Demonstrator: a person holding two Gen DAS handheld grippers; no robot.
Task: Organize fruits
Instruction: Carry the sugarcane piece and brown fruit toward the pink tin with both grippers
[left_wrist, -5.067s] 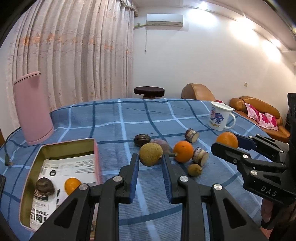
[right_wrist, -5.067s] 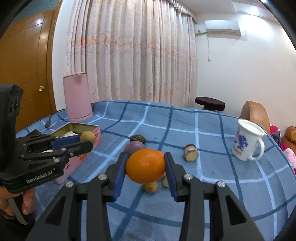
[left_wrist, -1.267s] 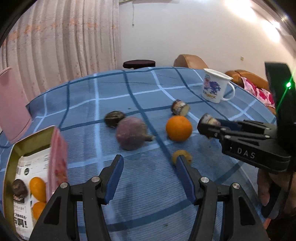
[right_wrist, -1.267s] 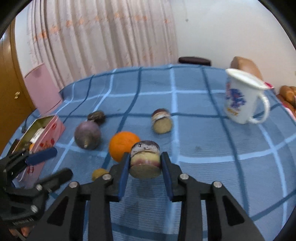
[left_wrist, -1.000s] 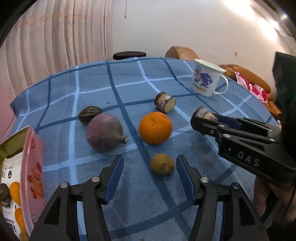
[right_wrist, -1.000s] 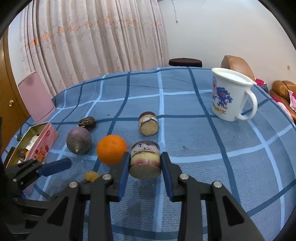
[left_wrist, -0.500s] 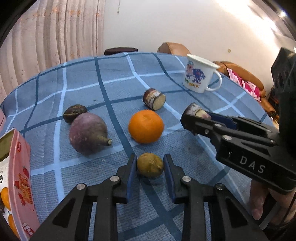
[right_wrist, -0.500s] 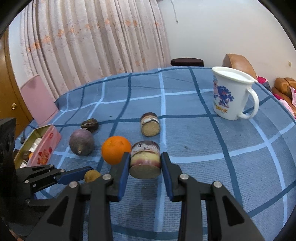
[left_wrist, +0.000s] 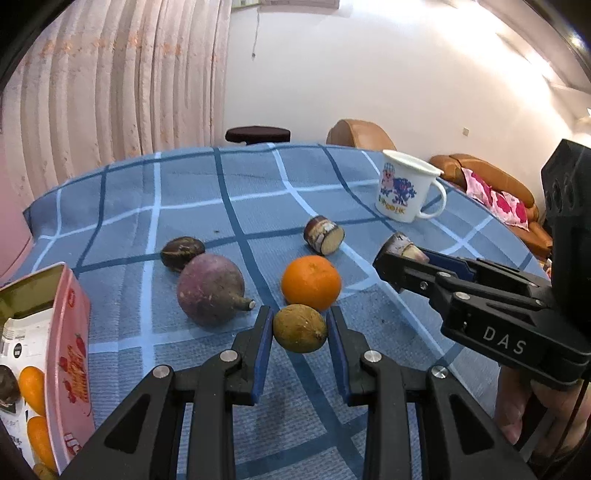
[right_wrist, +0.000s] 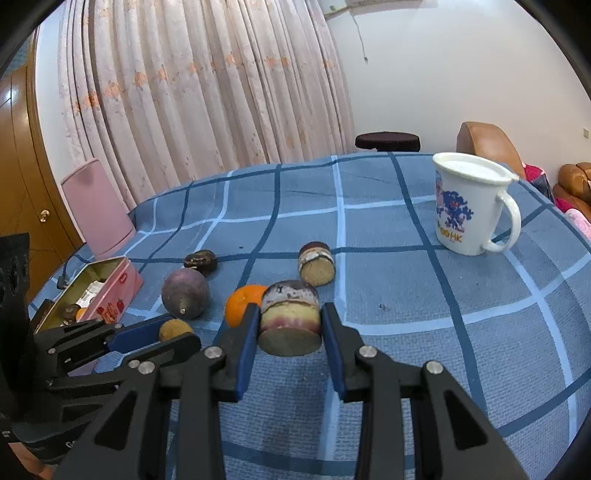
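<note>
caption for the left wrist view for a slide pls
Left gripper closed on a small brown fruit on the blue checked tablecloth, orange just behind it.

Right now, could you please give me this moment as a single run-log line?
left gripper: shut on small brown fruit | right gripper: shut on cut cane piece | orange: on cloth | tin: holds fruit

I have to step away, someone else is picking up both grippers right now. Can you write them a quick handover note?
Left gripper: shut on the small brown fruit.
Right gripper: shut on a cut sugarcane piece.
Done: oranges and a dark fruit lie in the tin.
Left on the cloth: orange, purple round fruit, dark fruit, second cane piece. The mug stands apart.
</note>
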